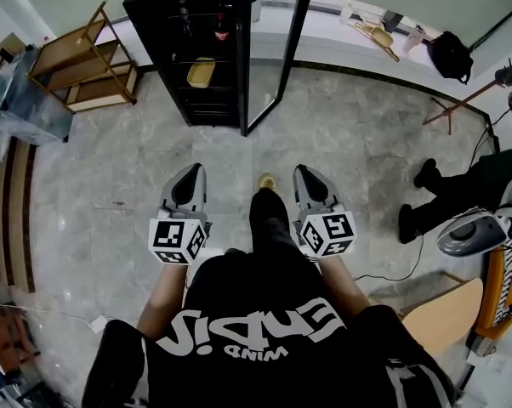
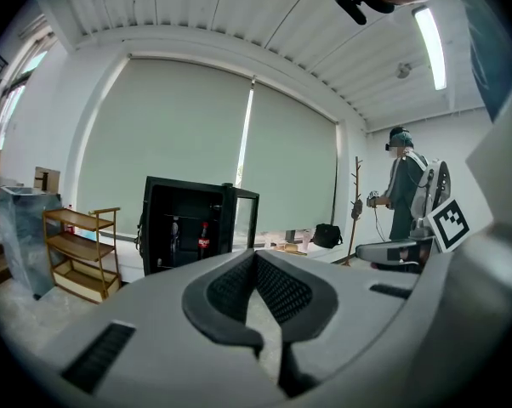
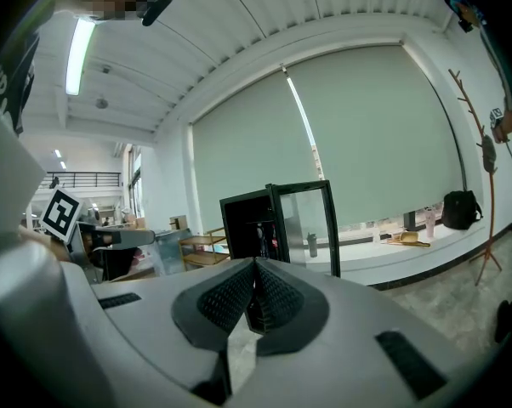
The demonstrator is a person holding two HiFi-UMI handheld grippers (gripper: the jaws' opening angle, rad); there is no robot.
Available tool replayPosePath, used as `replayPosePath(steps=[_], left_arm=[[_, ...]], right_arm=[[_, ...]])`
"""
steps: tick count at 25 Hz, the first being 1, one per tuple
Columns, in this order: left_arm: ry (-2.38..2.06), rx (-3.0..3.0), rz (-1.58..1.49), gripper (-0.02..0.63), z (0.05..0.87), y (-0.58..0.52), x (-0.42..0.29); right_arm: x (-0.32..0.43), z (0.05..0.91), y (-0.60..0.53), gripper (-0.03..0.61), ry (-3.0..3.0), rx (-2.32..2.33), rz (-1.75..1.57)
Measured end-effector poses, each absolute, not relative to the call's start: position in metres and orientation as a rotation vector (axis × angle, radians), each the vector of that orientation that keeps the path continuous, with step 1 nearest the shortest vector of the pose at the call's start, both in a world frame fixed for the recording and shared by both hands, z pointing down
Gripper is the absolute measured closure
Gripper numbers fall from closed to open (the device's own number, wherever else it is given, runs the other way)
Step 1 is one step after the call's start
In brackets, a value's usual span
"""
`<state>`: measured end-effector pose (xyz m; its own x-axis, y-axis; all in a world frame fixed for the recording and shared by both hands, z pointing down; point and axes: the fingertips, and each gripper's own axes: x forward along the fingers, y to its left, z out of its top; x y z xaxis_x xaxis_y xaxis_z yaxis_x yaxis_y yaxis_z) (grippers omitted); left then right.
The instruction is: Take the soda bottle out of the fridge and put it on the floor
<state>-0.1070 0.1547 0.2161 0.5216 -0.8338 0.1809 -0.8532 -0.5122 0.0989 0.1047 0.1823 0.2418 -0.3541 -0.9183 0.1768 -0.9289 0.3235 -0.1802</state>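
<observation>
**Both grippers shut and empty, bottle not out of the fridge yet**

The left gripper (image 2: 256,258) has its pads pressed together with nothing between them, and it's the same story for the right gripper (image 3: 254,267). Both are held side by side, low in front of the person and pointing at the fridge (image 1: 184,25), which stands well apart across the floor (image 1: 111,185). Its door (image 1: 277,51) hangs open. The soda bottle (image 2: 203,239) stands upright on an inside shelf, red label showing.

What could go wrong, I reckon: if a gripper goes in shut like this, it'll just poke the bottle over instead of grabbing it. The door edge sits on the right gripper's side, so a wide swing could clip it. There's dark stuff just beside the bottle that could get bumped too.

The left gripper view looks straight into the fridge, so the bottle is easy to spot. In the right gripper view it's barely a red speck past the door frame. Only the head view shows the yellowish thing (image 1: 201,72) on a lower shelf, though I can't tell what it is.
</observation>
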Motion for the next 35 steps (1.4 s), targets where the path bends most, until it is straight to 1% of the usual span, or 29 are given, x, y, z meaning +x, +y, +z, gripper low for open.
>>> replayPosePath(steps=[9, 16, 22, 35], left_arm=[[-1.475, 2.537, 0.147, 0.606, 0.2, 0.024, -0.066], [-1.576, 2.48, 0.138, 0.606, 0.193, -0.052, -0.056], [-1.643, 2.475, 0.121, 0.606, 0.189, -0.094, -0.057], [-1.524, 2.499, 0.157, 0.606, 0.202, -0.141, -0.073]], right_arm=[[0.136, 0.218, 0.039, 0.554, -2.597, 1.68, 0.37], [0.148, 0.209, -0.051, 0.555, -2.657, 1.574, 0.34], [0.14, 0.211, -0.1, 0.555, -2.696, 1.508, 0.33], [0.1, 0.215, -0.127, 0.555, -2.66, 1.553, 0.347]])
